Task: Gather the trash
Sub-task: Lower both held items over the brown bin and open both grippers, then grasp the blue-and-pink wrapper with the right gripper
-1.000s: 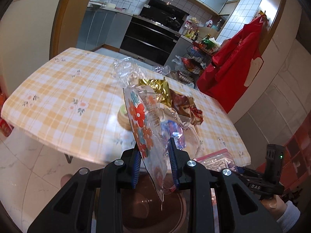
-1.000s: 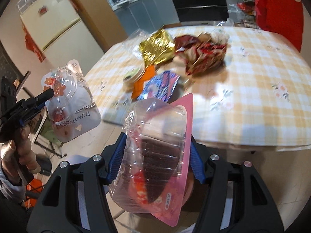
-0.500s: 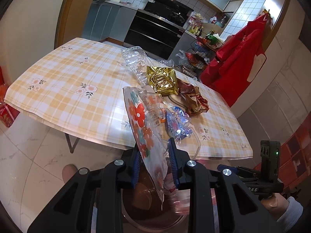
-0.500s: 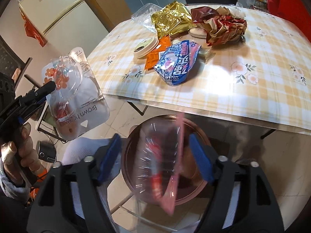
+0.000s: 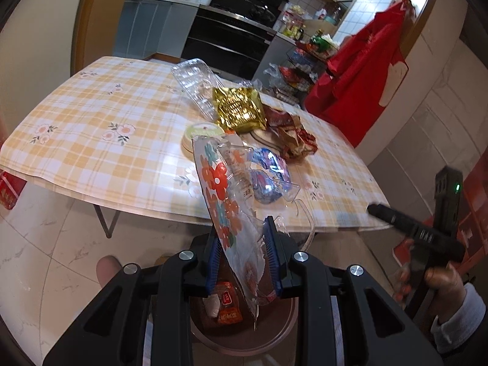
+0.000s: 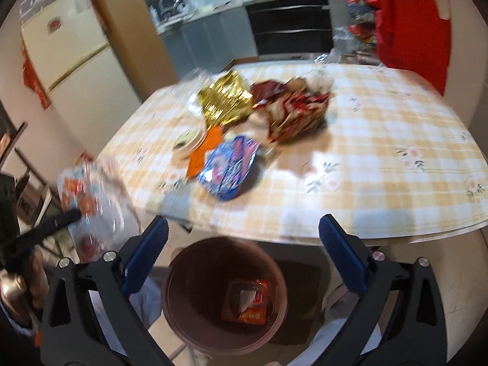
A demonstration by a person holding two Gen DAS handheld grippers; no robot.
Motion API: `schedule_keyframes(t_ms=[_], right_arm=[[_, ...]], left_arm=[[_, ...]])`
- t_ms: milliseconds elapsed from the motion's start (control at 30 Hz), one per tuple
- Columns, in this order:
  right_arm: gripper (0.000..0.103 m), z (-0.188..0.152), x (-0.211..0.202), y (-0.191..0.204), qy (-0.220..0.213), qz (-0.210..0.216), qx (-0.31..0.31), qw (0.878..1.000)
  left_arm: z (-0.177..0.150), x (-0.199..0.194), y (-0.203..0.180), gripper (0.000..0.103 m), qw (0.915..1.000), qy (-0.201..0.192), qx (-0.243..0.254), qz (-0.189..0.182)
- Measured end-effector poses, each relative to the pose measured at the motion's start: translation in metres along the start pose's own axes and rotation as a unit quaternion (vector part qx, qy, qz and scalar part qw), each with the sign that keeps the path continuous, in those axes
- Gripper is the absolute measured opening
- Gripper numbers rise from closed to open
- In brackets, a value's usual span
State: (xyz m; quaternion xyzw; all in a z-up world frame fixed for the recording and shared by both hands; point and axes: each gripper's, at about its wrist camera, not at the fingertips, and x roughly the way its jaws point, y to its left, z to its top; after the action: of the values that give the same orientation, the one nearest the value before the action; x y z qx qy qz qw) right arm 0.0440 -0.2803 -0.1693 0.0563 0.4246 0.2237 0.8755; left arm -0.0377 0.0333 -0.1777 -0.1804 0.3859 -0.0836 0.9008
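My left gripper (image 5: 244,238) is shut on a clear plastic package with orange flowers (image 5: 225,201), held upright above a brown bin (image 5: 244,338); the same package (image 6: 88,195) shows blurred at the left of the right wrist view. My right gripper (image 6: 244,231) hangs over the brown bin (image 6: 189,320), its jaws opening wide with nothing between them. A clear tray with red wrapping (image 6: 248,302) lies at the bin's bottom. On the yellow checked table (image 6: 381,140) remain a blue packet (image 6: 228,167), a gold bag (image 6: 225,100) and red-brown wrappers (image 6: 299,106).
A round lidded cup (image 5: 201,132) and a clear plastic tray (image 5: 195,79) sit on the table too. Behind stand a fridge (image 6: 67,45), a black oven (image 5: 231,45) and hanging red cloth (image 5: 366,70). A person's hand (image 5: 439,280) holds the other gripper.
The right gripper let go of the clear pink-backed tray, which fell into the bin, and its jaws spread wide. The left gripper sank a little toward the bin with the flowered package.
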Motion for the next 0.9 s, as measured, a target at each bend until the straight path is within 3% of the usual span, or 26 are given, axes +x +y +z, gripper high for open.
schedule_keyframes(t_ms=[367,467,533,767,900], right_arm=[[0.097,0.005,-0.013,-0.028,-0.020,-0.025,0.018,0.999],[0.097,0.004,-0.013,-0.032,-0.022,-0.027,0.021,0.999],[0.097,0.003,-0.014,-0.035,-0.021,-0.029,0.026,0.999],[0.097,-0.001,-0.006,-0.035,-0.007,-0.030,0.029,0.999],[0.097,-0.002,0.000,-0.031,-0.001,-0.030,0.023,0.999]], left_arm=[[-0.014,0.029,-0.032,0.030,0.9973,0.049,0.044,-0.032],[-0.018,0.035,-0.039,0.040,0.9956,0.060,0.059,-0.039],[-0.020,0.038,-0.041,0.054,0.9952,0.064,0.062,-0.042],[-0.016,0.039,-0.029,0.061,0.9970,0.056,0.048,-0.022],[-0.011,0.035,-0.018,0.070,0.9984,0.043,0.037,0.000]])
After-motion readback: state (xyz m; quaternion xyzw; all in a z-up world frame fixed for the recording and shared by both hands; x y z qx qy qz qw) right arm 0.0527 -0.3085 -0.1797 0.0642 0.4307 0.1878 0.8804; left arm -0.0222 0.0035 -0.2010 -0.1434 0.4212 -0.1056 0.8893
